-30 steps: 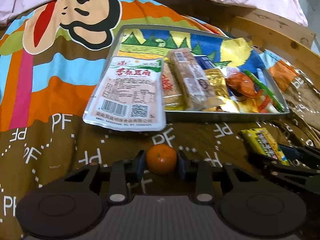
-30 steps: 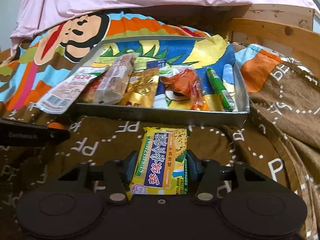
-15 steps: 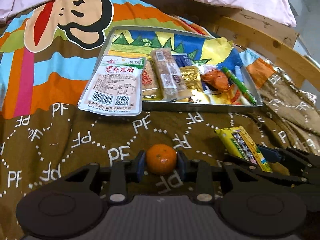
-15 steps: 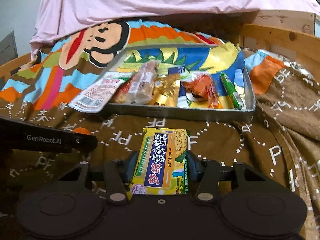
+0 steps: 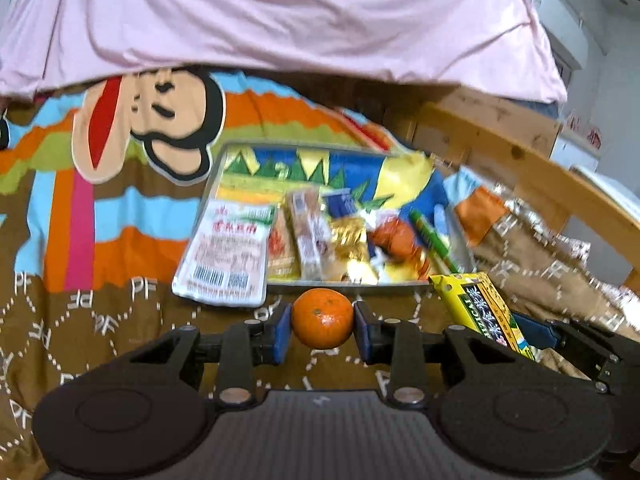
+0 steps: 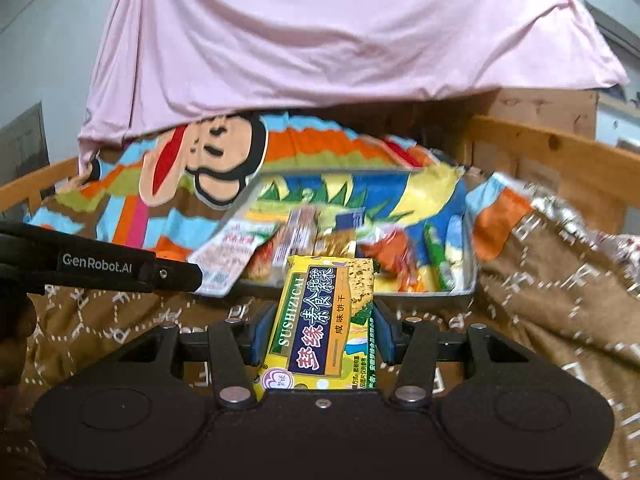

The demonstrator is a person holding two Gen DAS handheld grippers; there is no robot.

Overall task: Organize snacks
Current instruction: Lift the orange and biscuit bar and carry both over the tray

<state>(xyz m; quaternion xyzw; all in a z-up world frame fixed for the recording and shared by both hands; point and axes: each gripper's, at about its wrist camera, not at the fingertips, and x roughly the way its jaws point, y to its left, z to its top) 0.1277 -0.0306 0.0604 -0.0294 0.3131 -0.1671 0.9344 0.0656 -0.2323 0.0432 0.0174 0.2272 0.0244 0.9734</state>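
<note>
Two snacks are hanging above the patterned blanket (image 5: pixel 100 340), just short of the metal tray (image 6: pixel 420 300) crowded with packets. The right hand-held gripper (image 6: pixel 316 336) is clamping the yellow cracker pack (image 6: pixel 320 320) lengthwise between its pads. The left hand-held gripper (image 5: pixel 322 330) is pinching the small orange (image 5: pixel 322 318) at its fingertips.

My bed's cartoon-monkey striped blanket (image 5: pixel 120 208) carries a shallow metal tray (image 5: pixel 466 240) of snacks near its wooden side rail (image 5: pixel 520 160) — a pink sheet (image 5: pixel 280 20) drapes its far end.
</note>
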